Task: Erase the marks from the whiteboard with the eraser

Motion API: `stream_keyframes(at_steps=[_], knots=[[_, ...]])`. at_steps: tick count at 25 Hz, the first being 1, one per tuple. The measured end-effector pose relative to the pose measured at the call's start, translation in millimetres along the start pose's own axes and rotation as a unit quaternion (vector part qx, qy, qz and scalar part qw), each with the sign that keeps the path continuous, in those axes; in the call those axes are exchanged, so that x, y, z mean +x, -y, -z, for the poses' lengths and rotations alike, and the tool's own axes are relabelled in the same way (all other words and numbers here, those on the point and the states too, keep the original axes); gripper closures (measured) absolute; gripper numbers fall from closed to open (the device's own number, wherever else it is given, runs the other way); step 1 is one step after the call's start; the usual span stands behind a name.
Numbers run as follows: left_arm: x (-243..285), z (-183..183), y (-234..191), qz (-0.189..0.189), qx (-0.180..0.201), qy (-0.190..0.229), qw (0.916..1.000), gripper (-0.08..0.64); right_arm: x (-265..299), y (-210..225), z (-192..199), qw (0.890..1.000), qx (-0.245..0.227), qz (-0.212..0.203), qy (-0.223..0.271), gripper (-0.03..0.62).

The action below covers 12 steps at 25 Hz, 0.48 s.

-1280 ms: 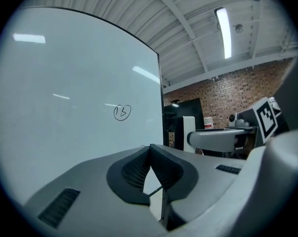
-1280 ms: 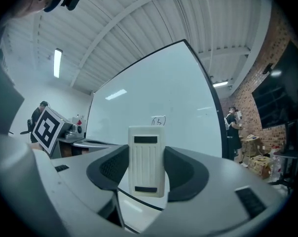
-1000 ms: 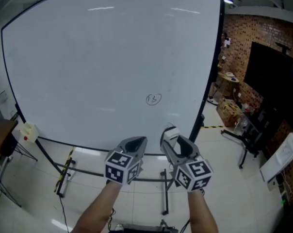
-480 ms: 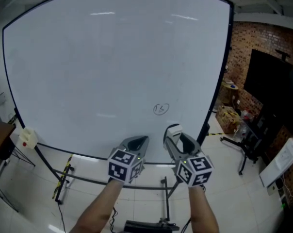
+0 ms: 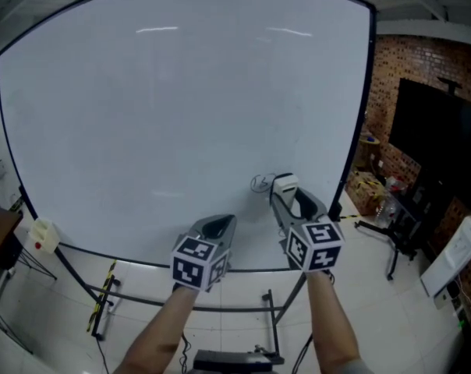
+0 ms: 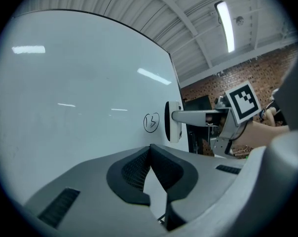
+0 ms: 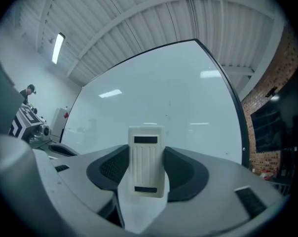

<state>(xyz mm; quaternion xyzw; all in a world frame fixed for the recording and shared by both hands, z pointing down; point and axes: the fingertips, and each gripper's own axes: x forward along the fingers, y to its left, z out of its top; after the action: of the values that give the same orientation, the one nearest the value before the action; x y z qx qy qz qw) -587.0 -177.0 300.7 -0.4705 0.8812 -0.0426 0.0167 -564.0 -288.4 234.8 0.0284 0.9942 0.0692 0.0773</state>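
- Ahead, a large white whiteboard (image 5: pixel 181 115) with a thin black frame, carried on a dark metal stand (image 5: pixel 265 318) over a pale tiled floor (image 5: pixel 56 326).
- Low on the whiteboard and right of its centre, one small black pen mark (image 5: pixel 260 183): a drawn circle with two characters inside.
- Rest of the whiteboard's surface bare, apart from reflections of ceiling lights.
- Right hand-held gripper (image 5: pixel 287 195), grey with a black-and-white marker cube, raised in front of the whiteboard's lower right part.
- Jaws of that hand-held gripper closed on a cream rectangular plastic eraser (image 5: pixel 283 182), clamped by its two long sides, ribbed back turned away from the whiteboard.
- Eraser just beside the mark, at its right edge, pad side facing the whiteboard; whether touching the surface or just off it, cannot tell.
- Left hand-held gripper (image 5: pixel 217 228), of the same grey make, held lower, in front of the whiteboard's bottom edge and left of the mark.
- Jaw tips of that hand-held gripper pressed together, nothing between them.
- Right of the whiteboard, a red brick wall (image 5: pixel 423 49) with a large black screen (image 5: pixel 442 142) before it.
- By the whiteboard's lower left corner, a small cream box (image 5: pixel 42 232) with a red spot.
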Motion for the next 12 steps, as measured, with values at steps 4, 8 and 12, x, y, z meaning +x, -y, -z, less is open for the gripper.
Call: stream_keyframes(at_steps=[4,8,12], knots=[[2.9,-2.2,-8.4,-0.003,0.003,0.001,1.0000,0.566,13.4,13.7,-5.1,0.999,-0.007,0.031,-0.003,0.364],[6.4,-3.1,-13.4,-0.009,0.005,-0.002,0.9999,0.566,23.5,19.5,-10.0,0.998,-0.013,0.055,-0.006,0.364],[5.6,-0.6,-17.9,-0.009,0.004,-0.001,1.0000,0.566,26.5,17.0,-10.5,0.997,-0.025,0.076,-0.009,0.364]])
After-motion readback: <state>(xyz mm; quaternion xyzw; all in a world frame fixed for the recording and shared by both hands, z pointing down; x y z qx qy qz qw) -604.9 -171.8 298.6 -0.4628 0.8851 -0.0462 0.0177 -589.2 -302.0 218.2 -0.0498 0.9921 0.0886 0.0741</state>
